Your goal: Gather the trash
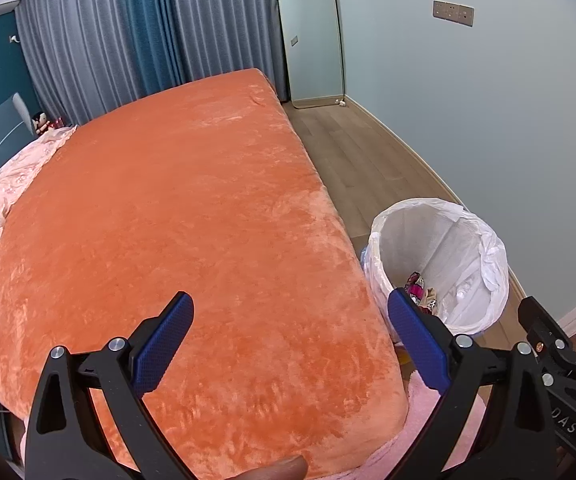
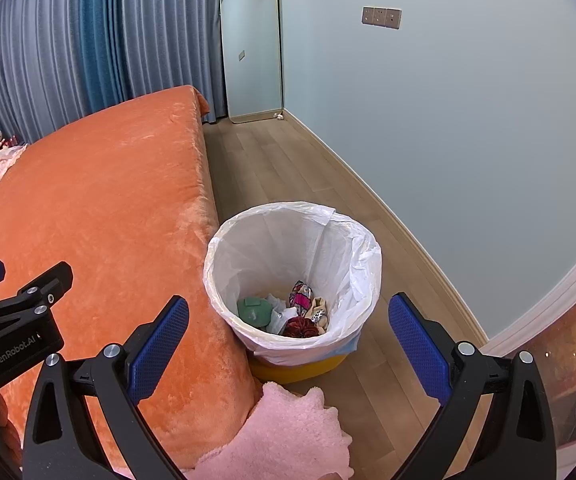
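Right wrist view: the trash bin (image 2: 292, 280), a yellow tub lined with a white plastic bag, stands on the wooden floor (image 2: 288, 168) just beside the bed's (image 2: 87, 200) long edge, near its foot corner. Inside lie a green disc, crumpled white paper, a dark red scrunchie and patterned scraps. The right claw (image 2: 288, 344) is released, empty. The left claw (image 1: 292, 340) hangs spread wide over the orange blanket, holding nothing.

Wood floor (image 2: 288, 168) carries lined bin (image 2: 288, 240); orange bed (image 1: 167, 220) beside it.

left view over bed (image 1: 175, 208), right view over bin (image 2: 292, 272), both shared
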Motion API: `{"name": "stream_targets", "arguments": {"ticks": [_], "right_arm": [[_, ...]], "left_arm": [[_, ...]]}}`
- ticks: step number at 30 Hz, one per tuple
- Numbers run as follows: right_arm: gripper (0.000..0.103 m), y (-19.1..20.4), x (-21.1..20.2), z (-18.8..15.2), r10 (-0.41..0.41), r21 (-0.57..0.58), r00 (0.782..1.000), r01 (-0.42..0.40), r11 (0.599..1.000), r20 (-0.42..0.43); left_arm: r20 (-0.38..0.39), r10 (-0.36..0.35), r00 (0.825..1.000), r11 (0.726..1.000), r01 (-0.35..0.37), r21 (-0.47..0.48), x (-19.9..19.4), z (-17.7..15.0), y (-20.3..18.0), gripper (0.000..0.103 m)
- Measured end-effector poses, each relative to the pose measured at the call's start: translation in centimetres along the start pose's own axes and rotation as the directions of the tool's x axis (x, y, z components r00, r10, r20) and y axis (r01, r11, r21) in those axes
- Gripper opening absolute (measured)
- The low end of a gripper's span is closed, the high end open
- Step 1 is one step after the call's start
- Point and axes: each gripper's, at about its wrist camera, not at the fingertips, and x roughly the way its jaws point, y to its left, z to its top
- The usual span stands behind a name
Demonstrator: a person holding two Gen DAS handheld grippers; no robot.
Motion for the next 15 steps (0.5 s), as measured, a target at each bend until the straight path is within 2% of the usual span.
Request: {"name": "stream_targets", "arguments": {"ticks": [15], "right_arm": [[0.096, -0.03, -0.58, -0.02, -0.013, -0.008, 1.000, 0.013, 1.000, 0.002]], "left_arm": [[0.002, 0.025, 1.000, 0.999, -0.025, 0.029, -0.46, -0.11, -0.54, 0.093]]}}
